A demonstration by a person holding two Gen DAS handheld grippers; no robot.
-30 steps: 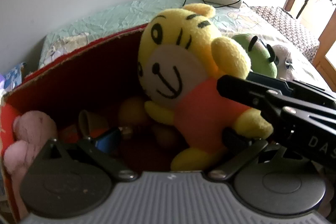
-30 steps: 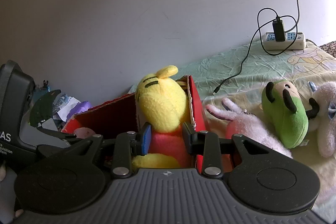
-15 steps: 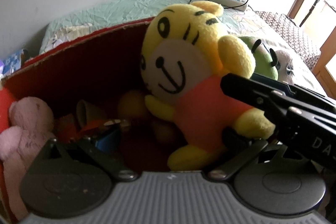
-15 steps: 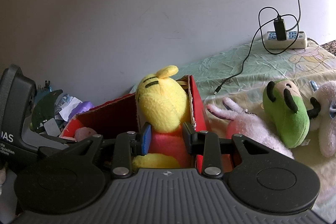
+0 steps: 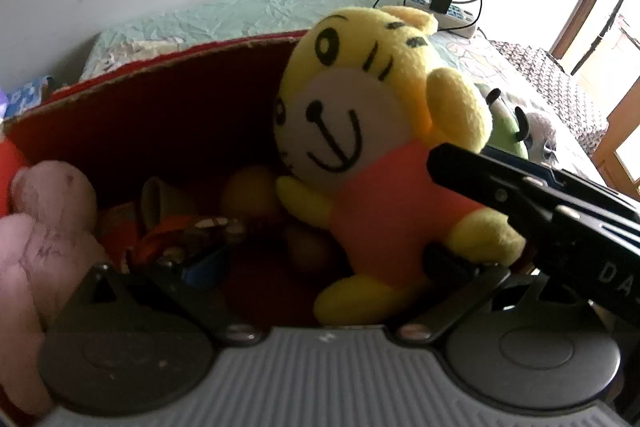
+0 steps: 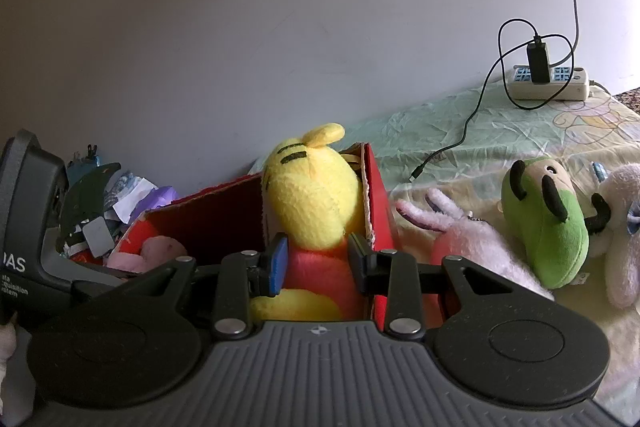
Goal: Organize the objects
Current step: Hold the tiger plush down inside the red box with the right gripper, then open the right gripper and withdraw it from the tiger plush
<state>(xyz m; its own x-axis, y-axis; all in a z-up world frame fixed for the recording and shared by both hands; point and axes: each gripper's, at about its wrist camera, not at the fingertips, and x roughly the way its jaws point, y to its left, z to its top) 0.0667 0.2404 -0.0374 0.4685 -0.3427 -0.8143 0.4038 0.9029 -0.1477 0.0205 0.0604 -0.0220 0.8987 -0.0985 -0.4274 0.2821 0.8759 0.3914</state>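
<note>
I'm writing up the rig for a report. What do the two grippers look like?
Both look alike: a grey ribbed body with two round black discs, black linkage bars joined by silver screws, and black fingers. The right gripper has a blue pad on one finger. The left gripper shows a similar blue patch. White "DAS" lettering marks a grey housing.

A yellow tiger plush [image 5: 360,155] in an orange shirt sits upright inside the red box [image 5: 140,115], at its right end, with the right tool [image 5: 436,207] clamped across its torso and a pink plush [image 5: 44,227] at the box's left end.
</note>
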